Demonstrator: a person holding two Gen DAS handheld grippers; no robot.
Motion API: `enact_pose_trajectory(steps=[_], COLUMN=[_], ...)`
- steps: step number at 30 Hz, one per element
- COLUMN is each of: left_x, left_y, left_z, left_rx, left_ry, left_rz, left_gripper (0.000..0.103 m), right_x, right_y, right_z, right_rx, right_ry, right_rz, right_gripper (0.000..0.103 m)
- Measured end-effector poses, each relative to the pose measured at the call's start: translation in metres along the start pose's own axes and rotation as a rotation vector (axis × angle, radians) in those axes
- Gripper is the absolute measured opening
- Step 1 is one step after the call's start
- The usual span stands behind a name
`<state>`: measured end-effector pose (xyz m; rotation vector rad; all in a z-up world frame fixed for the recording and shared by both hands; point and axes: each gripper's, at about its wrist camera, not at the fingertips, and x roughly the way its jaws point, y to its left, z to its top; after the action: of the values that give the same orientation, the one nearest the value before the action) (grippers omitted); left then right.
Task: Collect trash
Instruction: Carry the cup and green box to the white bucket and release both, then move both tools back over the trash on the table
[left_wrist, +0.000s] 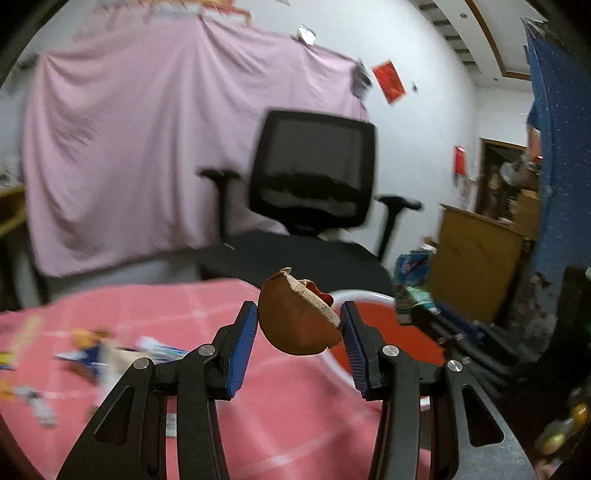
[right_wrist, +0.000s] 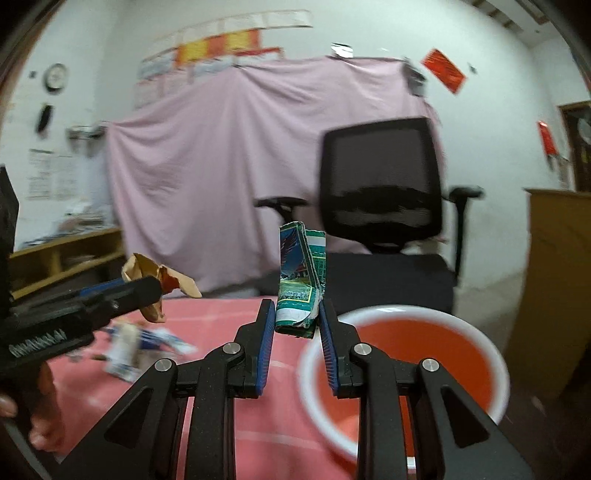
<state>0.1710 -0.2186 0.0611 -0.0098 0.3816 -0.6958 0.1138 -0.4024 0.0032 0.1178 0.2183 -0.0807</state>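
Brown crumpled paper wrapper (left_wrist: 295, 317), with a spot of red at its torn edge: I had it clamped between the blue pads of my left gripper (left_wrist: 298, 320), raised above the pink checked tablecloth (left_wrist: 147, 306). Green printed carton (right_wrist: 301, 284), flattened and folded: I had it pinched upright in my right gripper (right_wrist: 295, 321), also lifted off the table. Red basin with a white rim (right_wrist: 406, 354): it stood on the cloth just right of and below the carton, and behind the wrapper in the left wrist view. Loose wrappers (right_wrist: 144, 347), blue and white, blurred: they lay on the cloth to the left. Black office chair (right_wrist: 380, 192): it stood behind the table before a pink sheet (right_wrist: 207, 166) hung on the wall.
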Motion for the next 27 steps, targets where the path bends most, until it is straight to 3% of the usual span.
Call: enact_pose_trajectory(steps=[7, 16, 27], left_x=[0.076, 0.124, 0.118], left_y=[-0.033, -0.019, -0.002], left_z=[0.017, 0.017, 0.011], left_rx=[0.002, -0.110, -0.156], left_ry=[0.143, 0.303, 0.345], left_rz=[-0.119, -0.187, -0.177], left_gripper=[0.041, 0.042, 0.048], right_x=[0.009, 0.021, 0.030], right_y=[-0.035, -0.054, -0.064], right_z=[-0.010, -0.019, -0.023], right_rx=[0.083, 0.178, 0.225], right_ry=[0.067, 0.149, 0.198], right_rz=[-0.081, -0.114, -0.129], right_gripper=[0.023, 0.024, 0.030])
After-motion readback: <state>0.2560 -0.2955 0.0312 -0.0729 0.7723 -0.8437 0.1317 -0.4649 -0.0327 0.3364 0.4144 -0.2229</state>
